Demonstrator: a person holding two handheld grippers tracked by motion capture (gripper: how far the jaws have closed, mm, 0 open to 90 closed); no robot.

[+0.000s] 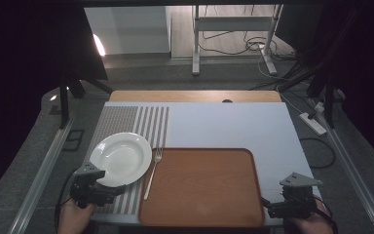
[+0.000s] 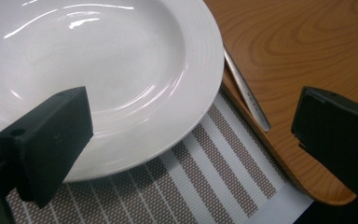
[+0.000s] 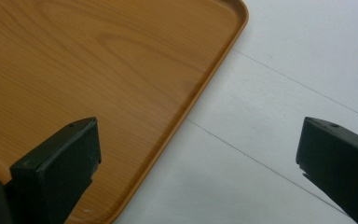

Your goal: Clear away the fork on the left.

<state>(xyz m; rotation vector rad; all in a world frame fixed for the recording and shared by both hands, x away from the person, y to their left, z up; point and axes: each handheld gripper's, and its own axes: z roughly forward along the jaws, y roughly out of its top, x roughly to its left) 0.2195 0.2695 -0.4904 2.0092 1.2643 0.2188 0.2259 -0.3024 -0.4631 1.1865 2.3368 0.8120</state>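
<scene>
Landmark: a wooden tray (image 1: 202, 187) lies at the near middle of the table (image 1: 233, 126).
Plate: a white plate (image 1: 121, 158) sits empty just left of the tray, on a striped placemat (image 1: 126, 119).
Fork: a fork (image 1: 153, 170) lies between plate and tray, its handle against the tray's left rim.
Left gripper: the left gripper (image 1: 108, 181) hovers left of the tray at the plate's near edge, jaws wide apart, one jaw over the plate's rim, gripping nothing.
Right gripper: the right gripper (image 1: 265, 201) hangs at the tray's near right corner, jaws spread, one over the tray, one over bare table.
</scene>
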